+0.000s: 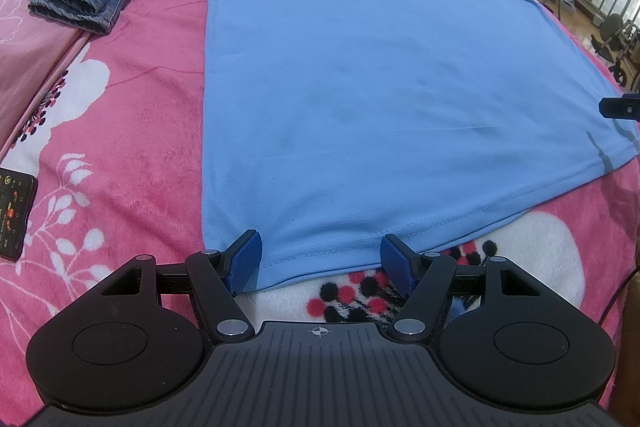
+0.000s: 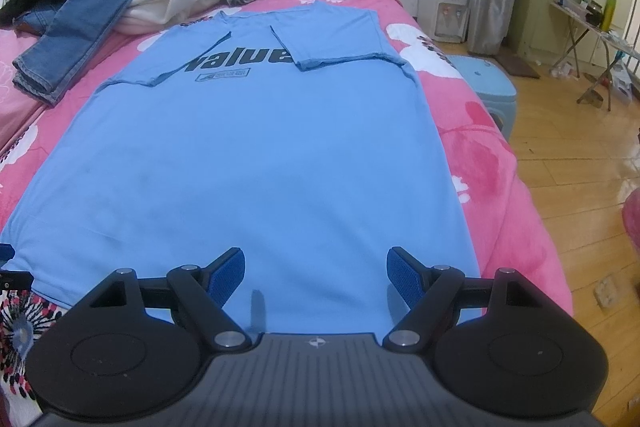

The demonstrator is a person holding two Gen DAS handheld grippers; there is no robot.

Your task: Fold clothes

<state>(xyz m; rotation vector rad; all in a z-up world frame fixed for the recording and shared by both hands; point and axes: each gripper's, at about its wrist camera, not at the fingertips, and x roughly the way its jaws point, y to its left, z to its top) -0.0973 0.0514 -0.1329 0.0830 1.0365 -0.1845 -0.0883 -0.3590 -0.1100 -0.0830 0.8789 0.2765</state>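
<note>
The shirt [image 2: 248,155] lies flat on the bed [image 2: 492,155], both sleeves already folded in. Lengthwise folds remain (a pile waits behind). Left gripper [image 1: 320,259] and right gripper [image 2: 315,277] sit at the hem, jaws wide, gripping nothing.

Even indoor light, soft shadows, sharp focus, fisheye-curved edges.

Matt cotton-like blue T-shirt [image 2: 248,155], fuzzy pink blanket [image 1: 132,131], glossy wooden floor [image 2: 576,195]
</note>
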